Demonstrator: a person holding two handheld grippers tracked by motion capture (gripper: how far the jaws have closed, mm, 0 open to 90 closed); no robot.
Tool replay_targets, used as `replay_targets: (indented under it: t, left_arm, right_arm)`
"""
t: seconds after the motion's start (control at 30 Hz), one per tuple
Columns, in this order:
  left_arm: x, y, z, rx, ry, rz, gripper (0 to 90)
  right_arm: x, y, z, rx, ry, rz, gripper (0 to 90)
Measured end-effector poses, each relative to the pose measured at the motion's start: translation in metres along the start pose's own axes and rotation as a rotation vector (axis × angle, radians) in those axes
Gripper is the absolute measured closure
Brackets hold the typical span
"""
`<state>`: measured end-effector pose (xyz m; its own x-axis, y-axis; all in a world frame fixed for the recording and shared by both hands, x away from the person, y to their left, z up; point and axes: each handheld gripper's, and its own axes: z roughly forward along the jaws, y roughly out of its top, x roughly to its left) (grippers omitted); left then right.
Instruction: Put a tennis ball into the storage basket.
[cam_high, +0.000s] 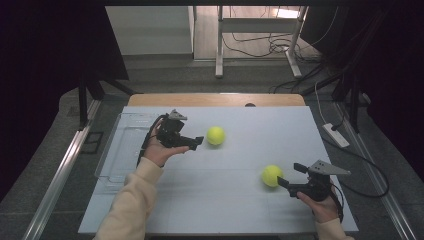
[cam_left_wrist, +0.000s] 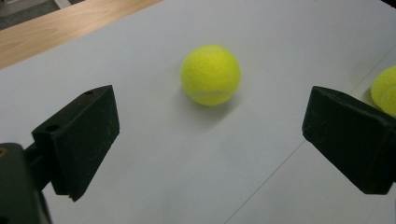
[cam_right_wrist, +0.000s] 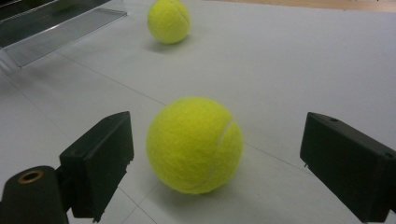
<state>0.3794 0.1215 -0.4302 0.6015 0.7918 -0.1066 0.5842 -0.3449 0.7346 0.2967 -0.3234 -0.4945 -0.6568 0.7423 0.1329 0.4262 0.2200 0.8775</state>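
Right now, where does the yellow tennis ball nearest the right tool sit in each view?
High view: yellow tennis ball nearest the right tool lies at lower right on the white board, just left of the right tool.
Left gripper view: it peeks in at the right edge, above the right-hand black jaw.
Right gripper view: centre, between the open jaws, untouched.
Shared landmark: the other yellow tennis ball.
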Motion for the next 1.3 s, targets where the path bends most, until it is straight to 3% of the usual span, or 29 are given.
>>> replay_targets:
  t: [1.3]
  left_arm:
    - [-0.001,0.027,0.034,0.044,-0.012,0.014,4.9]
  right_arm:
    - [0.0,-0.001,0.001,0.007,-0.004,0.0,9.7]
